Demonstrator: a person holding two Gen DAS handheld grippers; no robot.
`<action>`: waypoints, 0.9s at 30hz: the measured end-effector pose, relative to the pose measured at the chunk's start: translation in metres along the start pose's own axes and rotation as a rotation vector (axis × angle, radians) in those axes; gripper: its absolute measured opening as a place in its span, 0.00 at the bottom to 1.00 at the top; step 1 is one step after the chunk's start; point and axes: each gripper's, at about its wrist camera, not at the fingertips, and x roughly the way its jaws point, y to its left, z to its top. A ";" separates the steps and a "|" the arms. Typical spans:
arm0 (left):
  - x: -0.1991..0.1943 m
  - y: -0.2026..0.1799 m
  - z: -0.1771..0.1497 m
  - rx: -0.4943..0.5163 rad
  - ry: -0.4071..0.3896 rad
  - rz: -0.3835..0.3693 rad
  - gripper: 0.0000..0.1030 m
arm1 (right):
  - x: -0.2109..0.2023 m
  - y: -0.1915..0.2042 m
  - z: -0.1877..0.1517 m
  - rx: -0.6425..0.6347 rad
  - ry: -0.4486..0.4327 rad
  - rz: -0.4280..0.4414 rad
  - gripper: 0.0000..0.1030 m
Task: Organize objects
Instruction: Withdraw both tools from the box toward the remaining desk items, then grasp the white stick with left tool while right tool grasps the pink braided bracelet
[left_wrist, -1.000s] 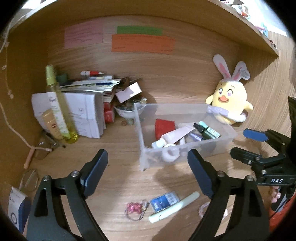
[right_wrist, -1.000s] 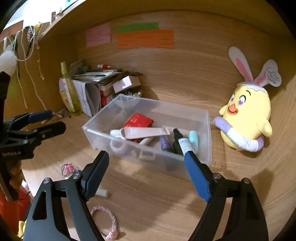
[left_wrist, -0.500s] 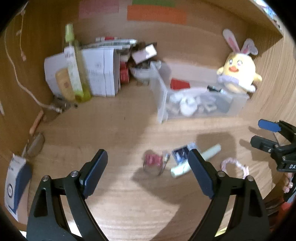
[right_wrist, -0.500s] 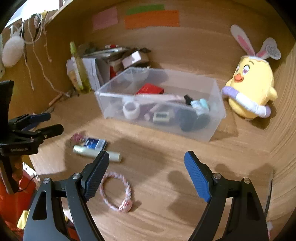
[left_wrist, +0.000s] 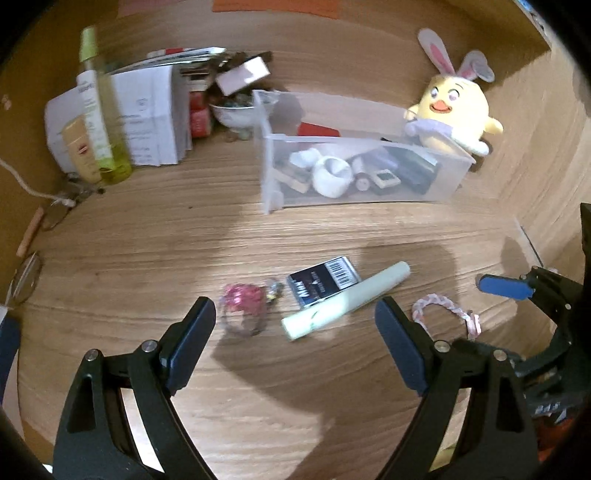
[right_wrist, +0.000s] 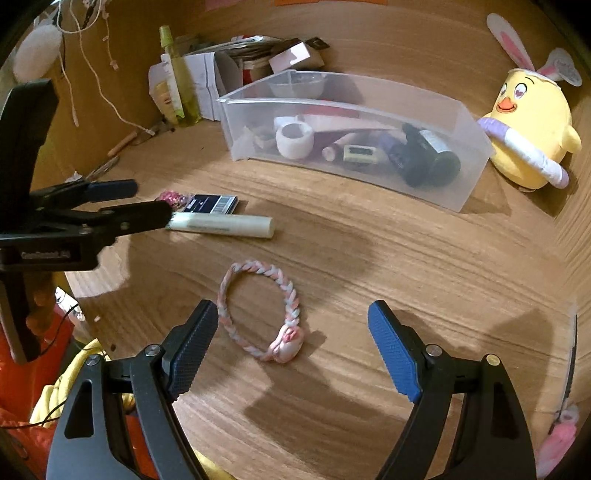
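A: Right gripper (right_wrist: 288, 339) stood wide, nothing between the pads. Braided bracelet (right_wrist: 258, 310) lay flat on the desk (right_wrist: 369, 258) just ahead of it, roughly centred in the gap, charm end nearest.

B: Left one?

A: Left gripper (left_wrist: 295, 332) also wide and empty. The pale tube (left_wrist: 347, 301) lay just past its tips, with the pink trinket (left_wrist: 243, 295) near the left pad. Tube's long axis ran diagonally, near end low-left, far end up-right toward the bin. Dark barcode pack (left_wrist: 323, 280) touched the tube on its far side.

B: So which arm for which?

A: My read: right was nearer the bracelet, left nearer the tube and pack. The tube lay skewed to the jaw line, so that wrist would probably need a roll.

B: Destination?

A: Likely the clear bin (right_wrist: 461, 155), well beyond both, already part filled, yellow plush (right_wrist: 532, 122) just beside its right end.
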 end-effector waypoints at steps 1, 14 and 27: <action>0.003 -0.003 0.001 0.007 0.005 -0.004 0.86 | 0.001 0.001 -0.001 -0.002 0.003 0.001 0.79; 0.025 -0.028 0.004 0.082 0.067 -0.066 0.57 | -0.003 0.004 -0.012 -0.048 -0.029 -0.059 0.34; 0.029 -0.050 0.000 0.162 0.106 -0.102 0.46 | -0.005 -0.015 -0.013 0.011 -0.069 -0.062 0.14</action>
